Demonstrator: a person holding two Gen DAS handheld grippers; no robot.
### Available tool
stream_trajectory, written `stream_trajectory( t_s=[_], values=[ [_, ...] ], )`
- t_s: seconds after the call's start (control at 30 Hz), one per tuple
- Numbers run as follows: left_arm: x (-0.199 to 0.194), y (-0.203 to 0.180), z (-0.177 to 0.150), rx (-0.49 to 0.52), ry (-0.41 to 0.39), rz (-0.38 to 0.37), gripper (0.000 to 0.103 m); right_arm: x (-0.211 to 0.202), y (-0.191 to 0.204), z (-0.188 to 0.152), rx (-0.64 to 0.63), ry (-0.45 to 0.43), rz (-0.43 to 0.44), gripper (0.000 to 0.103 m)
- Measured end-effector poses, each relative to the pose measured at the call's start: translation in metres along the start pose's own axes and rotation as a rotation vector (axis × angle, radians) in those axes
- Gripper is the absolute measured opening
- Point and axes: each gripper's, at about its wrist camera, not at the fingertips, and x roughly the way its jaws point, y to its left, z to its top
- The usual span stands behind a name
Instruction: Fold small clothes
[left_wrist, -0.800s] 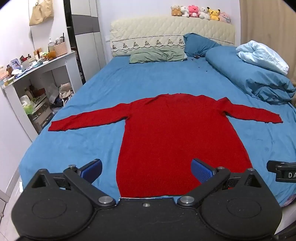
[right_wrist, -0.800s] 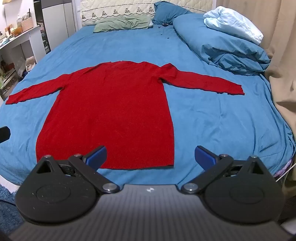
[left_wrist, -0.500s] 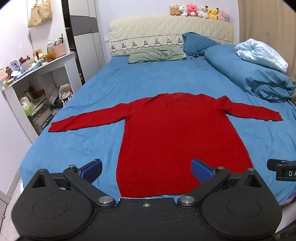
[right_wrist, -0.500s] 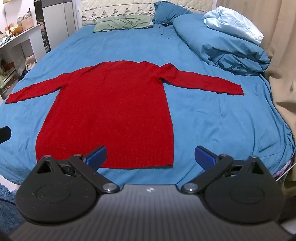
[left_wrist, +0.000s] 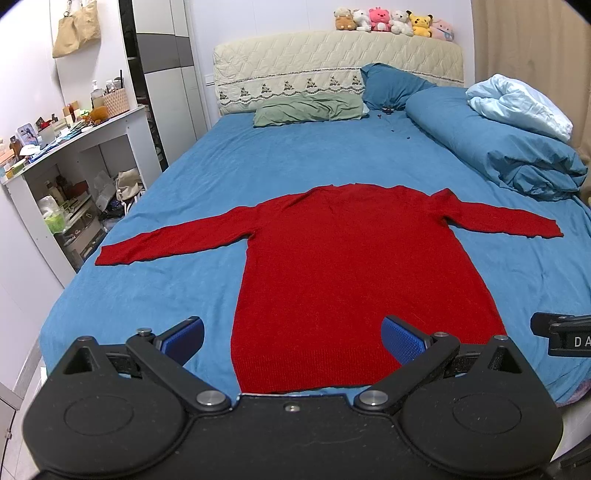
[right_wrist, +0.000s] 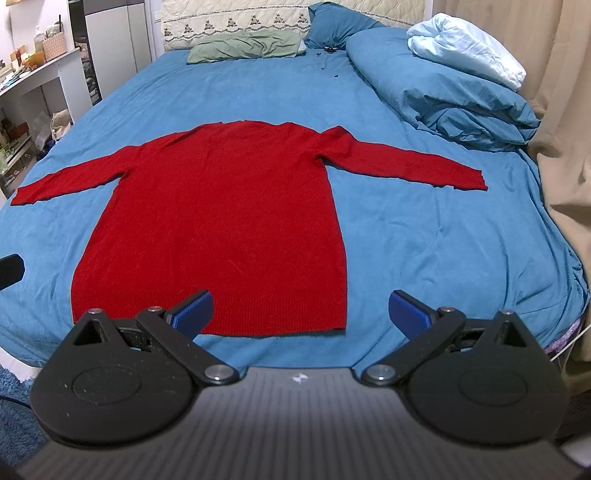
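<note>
A red long-sleeved sweater (left_wrist: 351, 273) lies flat on the blue bed (left_wrist: 258, 166), sleeves spread to both sides, hem toward me. It also shows in the right wrist view (right_wrist: 221, 229). My left gripper (left_wrist: 291, 338) is open and empty, held above the hem's left corner. My right gripper (right_wrist: 299, 312) is open and empty, held above the hem's right corner. The right gripper's body shows at the right edge of the left wrist view (left_wrist: 561, 334).
A rolled blue duvet (left_wrist: 498, 147) with a pale blanket (left_wrist: 517, 107) lies along the bed's right side. Green pillow (left_wrist: 310, 109) and blue pillow (left_wrist: 388, 85) sit at the headboard. A cluttered white shelf (left_wrist: 74, 162) stands left. A beige curtain (right_wrist: 561, 110) hangs right.
Both grippers have shifted slightly; the sweater sits a little higher in both views. Both stay open, and the sweater has not moved.
</note>
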Motion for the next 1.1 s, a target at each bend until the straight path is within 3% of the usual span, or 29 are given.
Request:
stream_trajectory(
  t_s=[1.1],
  values=[
    [-0.0007, -0.0016, 0.0007, 0.0, -0.001, 0.002, 0.103, -0.0011, 0.0043, -0.0003, -0.001, -0.006, -0.004, 0.103]
  ],
)
